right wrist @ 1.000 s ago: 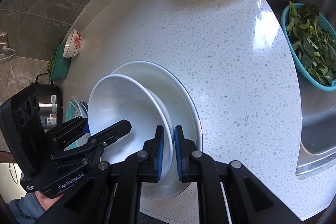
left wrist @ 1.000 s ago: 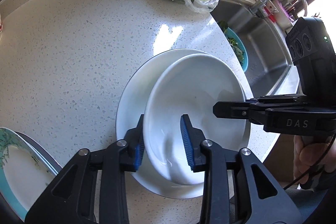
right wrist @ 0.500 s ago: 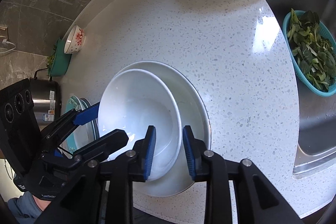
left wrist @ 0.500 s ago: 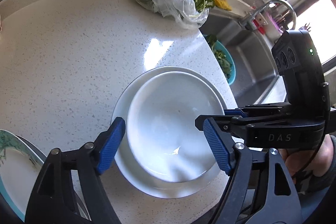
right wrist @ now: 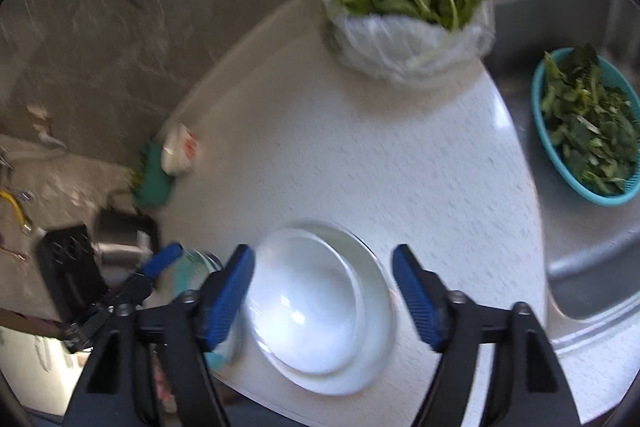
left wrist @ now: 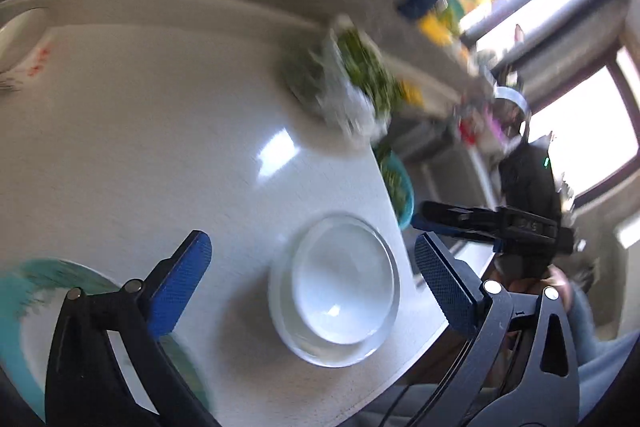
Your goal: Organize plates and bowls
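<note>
A white bowl (left wrist: 340,299) sits inside a larger white plate (left wrist: 282,311) near the front edge of the white speckled counter (left wrist: 160,155). The same bowl (right wrist: 304,307) and plate (right wrist: 376,331) show in the right wrist view. My left gripper (left wrist: 312,275) is open and empty, raised well above the stack. My right gripper (right wrist: 322,291) is open and empty, also above the stack. A teal-rimmed plate (left wrist: 24,307) lies at the left. A small floral bowl (right wrist: 180,149) stands at the back left.
A plastic bag of greens (right wrist: 404,3) lies at the back of the counter. A teal basket of leaves (right wrist: 588,127) sits in the steel sink (right wrist: 600,267) to the right. A dark appliance (right wrist: 120,231) stands at the left. Both views are motion-blurred.
Both grippers let go of the white bowl, opened wide and pulled up and back from the stack. The bowl now rests in the plate.
</note>
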`<state>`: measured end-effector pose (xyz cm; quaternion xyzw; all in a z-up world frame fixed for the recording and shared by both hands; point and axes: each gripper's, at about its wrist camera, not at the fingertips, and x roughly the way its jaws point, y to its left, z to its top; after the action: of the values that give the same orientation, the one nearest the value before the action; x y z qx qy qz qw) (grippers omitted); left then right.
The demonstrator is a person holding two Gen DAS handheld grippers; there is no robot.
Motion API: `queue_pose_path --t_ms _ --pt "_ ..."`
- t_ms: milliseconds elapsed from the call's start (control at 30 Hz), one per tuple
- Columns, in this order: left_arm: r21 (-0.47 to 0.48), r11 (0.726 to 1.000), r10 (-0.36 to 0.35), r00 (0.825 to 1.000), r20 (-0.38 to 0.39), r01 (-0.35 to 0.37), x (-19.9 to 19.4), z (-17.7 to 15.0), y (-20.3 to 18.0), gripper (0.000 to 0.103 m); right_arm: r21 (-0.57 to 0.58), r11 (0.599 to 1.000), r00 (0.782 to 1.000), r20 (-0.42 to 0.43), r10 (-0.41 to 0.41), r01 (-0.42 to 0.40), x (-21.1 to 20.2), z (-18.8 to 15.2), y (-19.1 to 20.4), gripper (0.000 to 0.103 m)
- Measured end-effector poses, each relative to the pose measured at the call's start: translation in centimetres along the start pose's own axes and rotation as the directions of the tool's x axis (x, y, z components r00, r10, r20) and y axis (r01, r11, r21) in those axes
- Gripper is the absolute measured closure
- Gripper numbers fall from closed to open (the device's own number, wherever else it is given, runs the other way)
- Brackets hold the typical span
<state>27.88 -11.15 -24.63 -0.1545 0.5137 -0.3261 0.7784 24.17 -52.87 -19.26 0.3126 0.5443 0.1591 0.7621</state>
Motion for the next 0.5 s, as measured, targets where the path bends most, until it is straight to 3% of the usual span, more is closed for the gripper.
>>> queue_pose_path --t_ms 67,167,267,367,500 --pt "-0.029 1.0 -0.007 0.999 0.043 0.009 -2.6 1.3 2.9 0.0 0.018 0.995 0.995 0.021 0.094 -0.094 0.3 1.3 1.3 0.012" --pt "-0.054 0.996 0.071 0.992 0.102 -0.066 -6.9 3.6 8.0 0.0 -0.043 0.985 0.985 0.013 0.169 -0.169 2.2 3.5 5.5 0.011" --pt "-0.112 0.987 0.133 0.984 0.118 -0.12 -9.9 5.8 12.7 0.0 -0.099 0.975 0.98 -0.016 0.198 -0.199 5.4 5.5 10.4 0.01" --pt "-0.232 0.959 0.187 0.977 0.102 -0.16 -11.7 8.4 19.0 0.0 -0.151 0.964 0.976 -0.047 0.213 -0.217 9.7 7.8 15.6 0.01" --pt "-0.295 0.91 0.342 0.931 0.13 -0.293 -12.5 10.9 24.5 0.0 -0.176 0.961 0.974 -0.107 0.198 -0.214 16.5 10.5 21.4 0.01"
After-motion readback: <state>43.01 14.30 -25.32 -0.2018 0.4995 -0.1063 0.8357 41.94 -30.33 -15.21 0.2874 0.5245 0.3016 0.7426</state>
